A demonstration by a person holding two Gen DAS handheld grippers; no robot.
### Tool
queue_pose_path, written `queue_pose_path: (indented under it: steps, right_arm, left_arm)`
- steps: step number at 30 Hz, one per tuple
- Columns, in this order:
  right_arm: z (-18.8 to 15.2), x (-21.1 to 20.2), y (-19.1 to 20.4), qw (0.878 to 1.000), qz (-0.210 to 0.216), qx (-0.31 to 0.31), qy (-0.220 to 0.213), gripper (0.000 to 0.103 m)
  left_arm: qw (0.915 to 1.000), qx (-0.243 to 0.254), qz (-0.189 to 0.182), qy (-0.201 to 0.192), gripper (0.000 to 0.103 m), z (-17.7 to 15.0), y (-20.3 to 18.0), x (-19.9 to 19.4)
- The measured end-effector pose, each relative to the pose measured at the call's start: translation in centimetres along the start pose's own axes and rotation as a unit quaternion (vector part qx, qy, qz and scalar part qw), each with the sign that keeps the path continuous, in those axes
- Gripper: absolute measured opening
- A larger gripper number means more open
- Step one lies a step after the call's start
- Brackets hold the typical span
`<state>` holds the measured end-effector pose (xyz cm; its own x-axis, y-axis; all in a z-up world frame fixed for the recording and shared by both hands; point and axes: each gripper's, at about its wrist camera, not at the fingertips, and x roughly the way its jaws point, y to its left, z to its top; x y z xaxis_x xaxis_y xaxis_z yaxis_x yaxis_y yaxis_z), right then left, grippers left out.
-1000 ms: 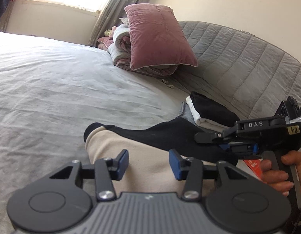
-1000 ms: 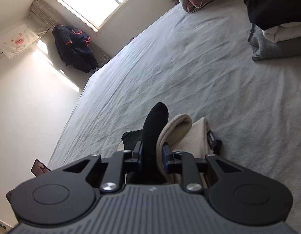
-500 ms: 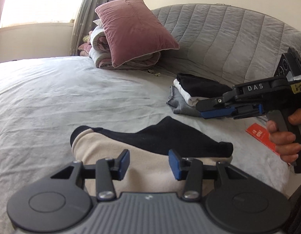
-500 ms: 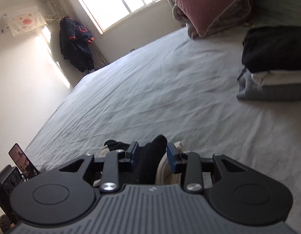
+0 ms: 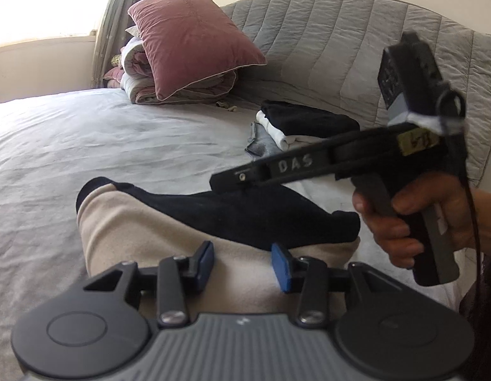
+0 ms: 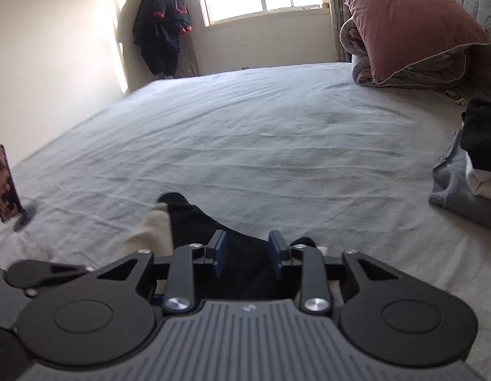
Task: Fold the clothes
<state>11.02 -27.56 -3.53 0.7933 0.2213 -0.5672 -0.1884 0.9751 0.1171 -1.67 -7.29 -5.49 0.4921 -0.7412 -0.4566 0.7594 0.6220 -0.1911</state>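
A beige garment [image 5: 134, 228] with a black sleeve [image 5: 245, 212] laid across it lies on the grey bed sheet [image 5: 86, 146]. My left gripper [image 5: 242, 263] hovers low over the beige cloth; its jaws are closing, apart, with only cloth beneath them. A hand [image 5: 404, 216] holds my right gripper [image 5: 220, 181] just above the black sleeve. In the right wrist view the right gripper [image 6: 247, 250] has its blue pads apart and closing, with the black sleeve [image 6: 194, 222] lying between and under them, not pinched. Beige cloth [image 6: 150, 231] shows to its left.
A stack of folded clothes [image 5: 296, 123] sits near the quilted grey headboard [image 5: 340, 47]. A dusky pink pillow [image 5: 188, 41] rests on a rolled quilt. A phone on a stand [image 6: 4, 184] is at the bed's left edge. A dark jacket [image 6: 163, 31] hangs by the window.
The right gripper was shut on the upright black sleeve; it has since let go and rolled level. The sleeve now lies flat across the beige garment. Both views have rolled and sunk slightly.
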Motion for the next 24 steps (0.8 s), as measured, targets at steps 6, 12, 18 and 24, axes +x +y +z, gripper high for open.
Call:
queue_pose_path:
  steps: [6,12,18,24]
  right_arm:
    - [-1.5,0.1,-1.2,0.999,-0.026,-0.019,0.009,0.009]
    - [-1.4,-2.0,-0.6,0.999,-0.012,-0.025,-0.024,0.017]
    - [-1.5,-5.0,1.5,0.996,0.033,-0.064,-0.06,0.025]
    - [-3.7,-4.9,1.7,0.993,0.028,-0.111,-0.023,0.02]
  left_arm:
    - [0.9994,-0.03,-0.016,-0.011,0.041,1.7,2.4,-0.8]
    - [0.9958,-0.065,0.055,-0.034,0.041,2.7,5.6,0.1]
    - [0.9956,-0.041,0.077,-0.032,0.041,2.4,5.5,0.9]
    - [0.9949,-0.027,0.094,-0.021,0.045,1.5,5.7,1.4]
